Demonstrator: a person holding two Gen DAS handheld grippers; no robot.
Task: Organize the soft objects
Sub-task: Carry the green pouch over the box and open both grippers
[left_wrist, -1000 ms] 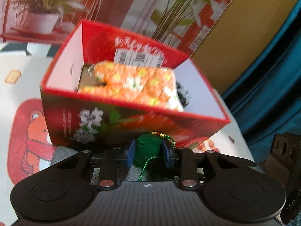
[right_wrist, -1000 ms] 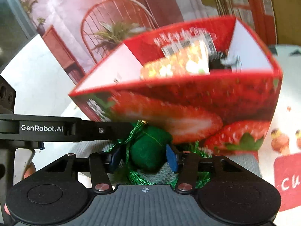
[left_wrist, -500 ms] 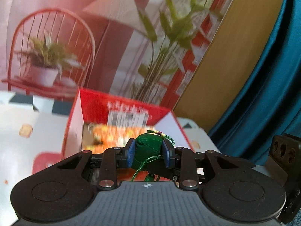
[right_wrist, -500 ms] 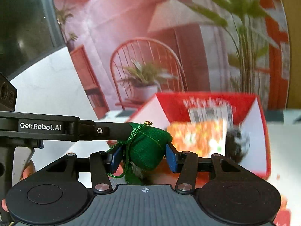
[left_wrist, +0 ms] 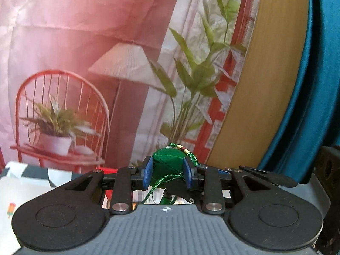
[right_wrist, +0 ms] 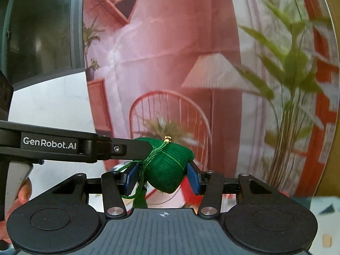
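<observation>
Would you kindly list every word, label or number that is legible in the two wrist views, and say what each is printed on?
"GenRobot.AI": white lettering on the black body of the left gripper, seen in the right wrist view.

No other text is legible in either view: the green sachet, the right gripper and the printed backdrop show no readable writing.
</observation>
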